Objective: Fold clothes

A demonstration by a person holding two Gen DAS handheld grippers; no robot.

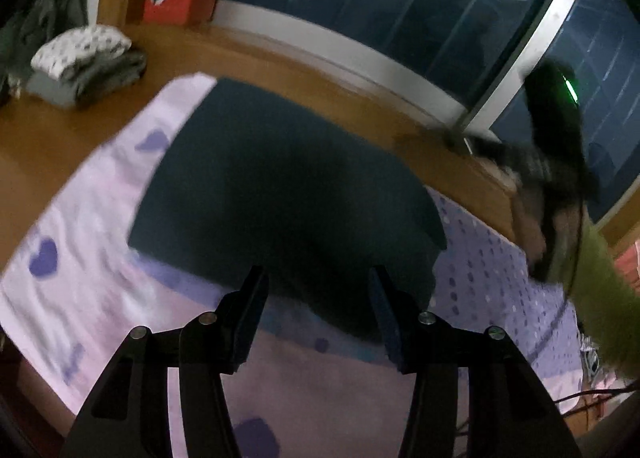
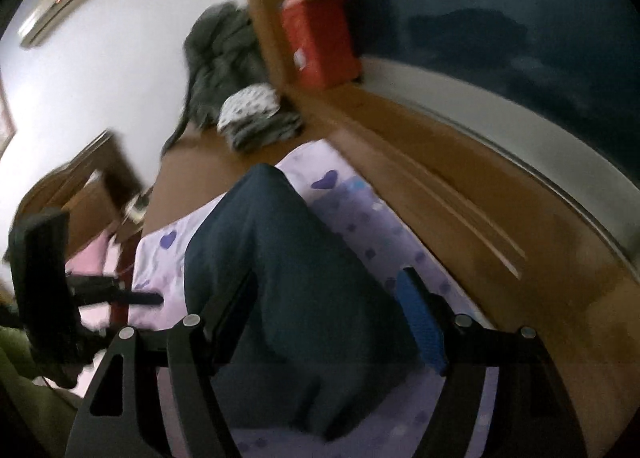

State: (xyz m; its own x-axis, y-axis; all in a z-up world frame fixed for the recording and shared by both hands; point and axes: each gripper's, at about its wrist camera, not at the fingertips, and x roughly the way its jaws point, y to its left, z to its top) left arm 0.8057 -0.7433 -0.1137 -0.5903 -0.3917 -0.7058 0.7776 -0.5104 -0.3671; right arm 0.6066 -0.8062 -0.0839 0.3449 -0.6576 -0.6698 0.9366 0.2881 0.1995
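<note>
Dark navy garment (image 1: 280, 186) on pale lilac sheet (image 1: 92, 226) with purple hearts.

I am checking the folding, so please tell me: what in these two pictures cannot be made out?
- Dark garment, left wrist view: motion blur and dim light hide its folds and type.
- Its near edge, right wrist view: hidden behind the right gripper, whose fingers stand apart.
- Folded pile: small and blurred, so items cannot be counted.
- Red box: print is unreadable.
</note>
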